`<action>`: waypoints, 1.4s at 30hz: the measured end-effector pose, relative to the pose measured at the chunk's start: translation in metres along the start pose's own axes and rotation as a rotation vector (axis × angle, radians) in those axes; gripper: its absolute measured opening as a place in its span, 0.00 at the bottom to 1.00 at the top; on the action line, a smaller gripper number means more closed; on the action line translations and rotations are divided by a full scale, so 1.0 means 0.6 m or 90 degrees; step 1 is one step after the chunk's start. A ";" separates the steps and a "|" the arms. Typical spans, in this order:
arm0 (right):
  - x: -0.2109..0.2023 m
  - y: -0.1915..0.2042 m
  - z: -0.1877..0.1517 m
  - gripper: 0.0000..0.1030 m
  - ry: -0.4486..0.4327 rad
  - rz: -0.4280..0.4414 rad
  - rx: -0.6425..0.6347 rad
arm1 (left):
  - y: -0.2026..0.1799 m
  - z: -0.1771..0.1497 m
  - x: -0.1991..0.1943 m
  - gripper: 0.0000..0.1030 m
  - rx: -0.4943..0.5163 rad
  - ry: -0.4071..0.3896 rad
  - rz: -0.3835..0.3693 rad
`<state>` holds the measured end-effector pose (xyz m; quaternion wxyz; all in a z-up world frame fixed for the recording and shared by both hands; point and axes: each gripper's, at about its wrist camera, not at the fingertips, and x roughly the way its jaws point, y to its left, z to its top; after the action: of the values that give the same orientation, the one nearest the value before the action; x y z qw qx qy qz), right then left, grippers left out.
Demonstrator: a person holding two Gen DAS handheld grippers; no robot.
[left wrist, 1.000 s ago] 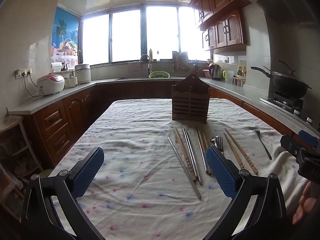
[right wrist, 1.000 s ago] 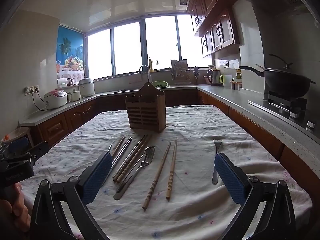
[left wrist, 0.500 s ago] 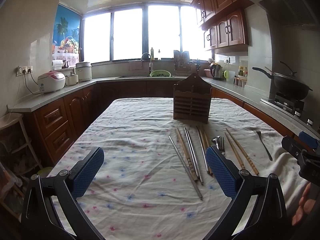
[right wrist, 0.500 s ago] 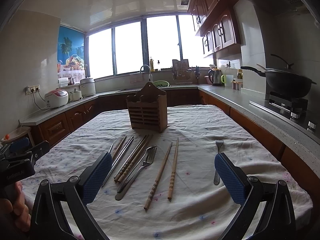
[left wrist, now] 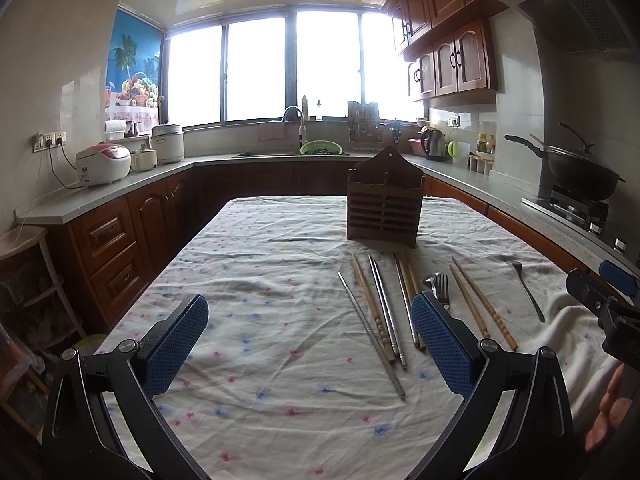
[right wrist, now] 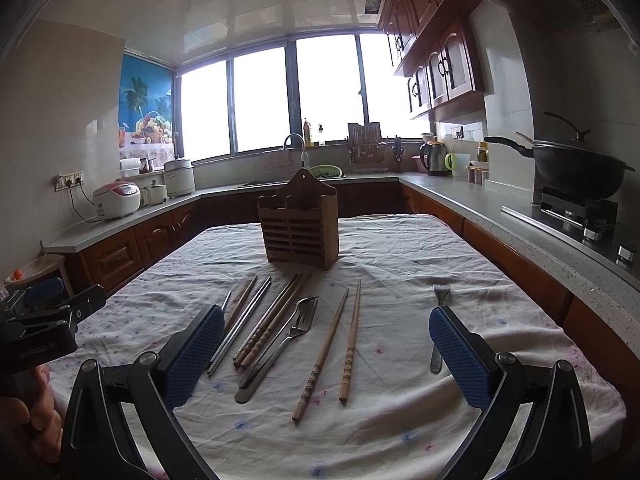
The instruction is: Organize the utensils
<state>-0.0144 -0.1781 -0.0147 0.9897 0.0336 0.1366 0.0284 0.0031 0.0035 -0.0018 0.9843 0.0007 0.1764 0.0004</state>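
A slatted wooden utensil holder point(left wrist: 385, 204) point(right wrist: 301, 227) stands upright at mid-table on the flowered cloth point(left wrist: 280, 280). In front of it lie metal chopsticks point(left wrist: 385, 308) point(right wrist: 240, 326), wooden chopsticks point(left wrist: 480, 300) point(right wrist: 336, 344), a stacked fork and spoon point(right wrist: 286, 340) point(left wrist: 438, 282), and a lone fork point(right wrist: 438, 320) point(left wrist: 526, 290) to the right. My left gripper point(left wrist: 310, 340) is open and empty above the cloth, left of the utensils. My right gripper point(right wrist: 326, 356) is open and empty, hovering over the wooden chopsticks.
Counters wrap around the table. A rice cooker point(left wrist: 103, 163) sits on the left counter, a sink with a green basket point(left wrist: 321, 147) at the back, a kettle point(left wrist: 435, 144) and a black wok point(right wrist: 576, 166) on the stove at right. The table's near edge lies just below both grippers.
Both views have shifted slightly, so the grippers have moved a little. Both stay open and nothing on the table has moved.
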 end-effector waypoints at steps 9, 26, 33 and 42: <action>-0.001 0.003 0.001 1.00 -0.001 0.005 -0.001 | 0.001 0.000 -0.001 1.00 -0.002 0.001 0.001; 0.011 -0.002 0.004 1.00 0.015 0.008 0.009 | 0.007 0.002 0.025 1.00 -0.010 0.040 -0.008; 0.044 -0.020 0.013 1.00 0.057 0.019 0.031 | 0.008 0.020 0.085 1.00 -0.016 0.116 -0.038; 0.122 -0.051 0.031 0.95 0.127 0.033 0.065 | -0.002 0.061 0.183 1.00 -0.008 0.188 -0.061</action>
<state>0.0623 -0.2052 -0.0185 0.9670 0.0843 0.2350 0.0502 0.1186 0.0024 -0.0054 0.9466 -0.0140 0.3189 -0.0457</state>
